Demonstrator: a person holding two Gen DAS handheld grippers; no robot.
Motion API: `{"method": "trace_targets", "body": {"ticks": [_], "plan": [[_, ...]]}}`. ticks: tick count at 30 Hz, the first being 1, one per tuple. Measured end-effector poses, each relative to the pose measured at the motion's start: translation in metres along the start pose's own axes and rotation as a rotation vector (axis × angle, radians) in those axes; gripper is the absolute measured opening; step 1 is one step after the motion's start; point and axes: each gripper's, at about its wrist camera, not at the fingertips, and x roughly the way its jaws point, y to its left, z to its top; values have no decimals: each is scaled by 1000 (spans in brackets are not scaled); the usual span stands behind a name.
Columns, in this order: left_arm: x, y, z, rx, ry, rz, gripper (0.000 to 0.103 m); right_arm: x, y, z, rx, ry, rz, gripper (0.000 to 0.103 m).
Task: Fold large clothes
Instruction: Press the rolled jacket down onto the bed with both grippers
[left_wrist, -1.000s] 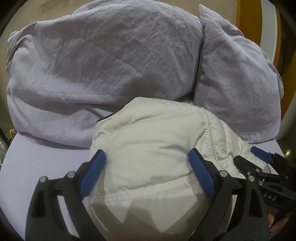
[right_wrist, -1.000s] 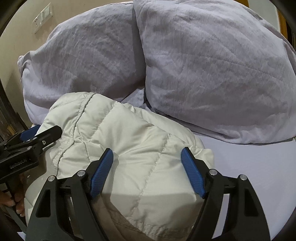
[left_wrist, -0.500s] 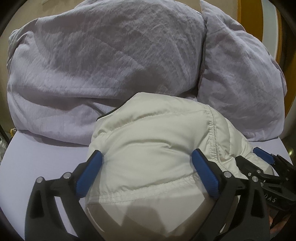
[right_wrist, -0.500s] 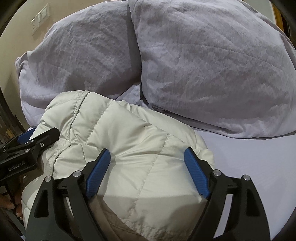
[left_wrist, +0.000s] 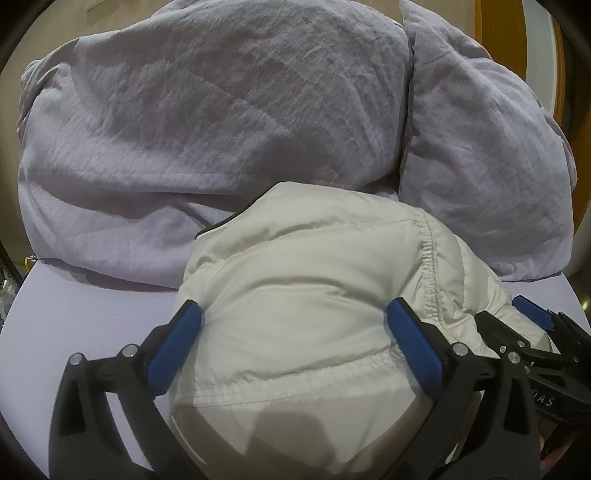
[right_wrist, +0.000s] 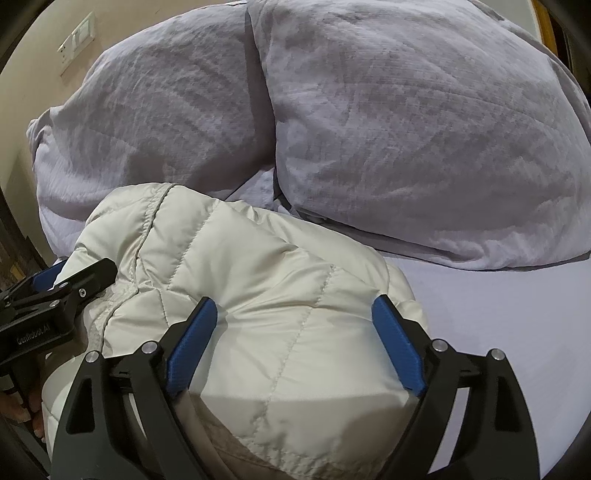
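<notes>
The folded cream jacket (left_wrist: 314, 295) is lying on the bed sheet (left_wrist: 92, 317), bulging up between the wide-spread jaws of both tongs. The left tongs (left_wrist: 295, 332) and right tongs (right_wrist: 295, 325) have just been opening and are gripping nothing, with two pillows (left_wrist: 221, 122) sitting beyond them.

In the right wrist view, the black body of the left gripper (right_wrist: 55, 291) at the left edge carries white lettering that reads about "GenRobot.AI". In the left wrist view, the right gripper (left_wrist: 532, 325) at the right edge shows only the partial letters "DAS".
</notes>
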Motion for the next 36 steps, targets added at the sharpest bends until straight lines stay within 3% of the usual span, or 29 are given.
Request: {"method": "trace_targets", "body": {"ticks": [36], "plan": [[1,-1,0,4,-2,6,101,-1,-2,-2,28,-22,9,90]]}}
